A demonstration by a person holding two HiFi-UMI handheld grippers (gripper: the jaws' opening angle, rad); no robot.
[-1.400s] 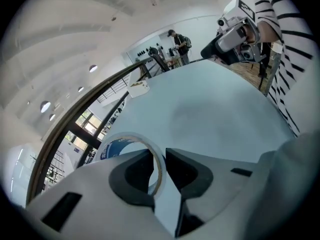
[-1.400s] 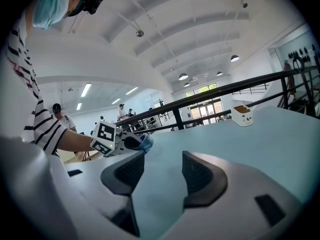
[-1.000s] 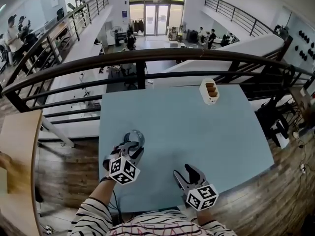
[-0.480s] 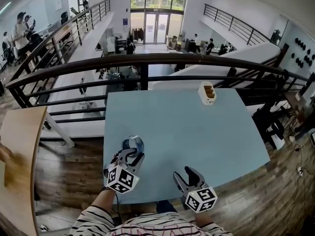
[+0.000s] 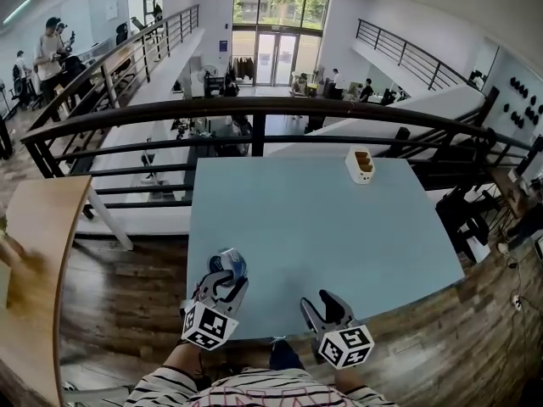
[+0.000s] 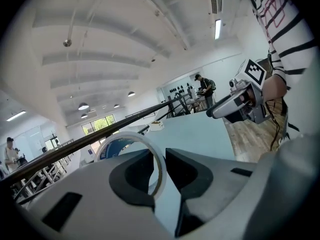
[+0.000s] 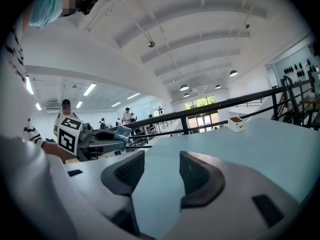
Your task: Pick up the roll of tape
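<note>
My left gripper point(image 5: 226, 278) is shut on the roll of tape point(image 5: 229, 264), a thin white ring with a blue inner face. It holds the roll on edge over the near left corner of the light blue table point(image 5: 339, 227). In the left gripper view the ring point(image 6: 158, 160) stands upright between the two jaws of the left gripper point(image 6: 160, 171). My right gripper point(image 5: 326, 304) hovers at the table's near edge, open with nothing between its fingers. From the right gripper view point(image 7: 156, 176) the left gripper point(image 7: 102, 140) and the tape point(image 7: 121, 132) show to the left.
A small white container point(image 5: 361, 164) stands at the table's far edge, also in the left gripper view as the container point(image 6: 156, 126). A dark railing point(image 5: 254, 108) runs behind the table. A wooden tabletop point(image 5: 34, 253) lies at the left. People stand far off.
Both grippers have drawn back toward the table's near edge. The left one carries the tape roll with it and has rolled somewhat; its grip is unchanged.
</note>
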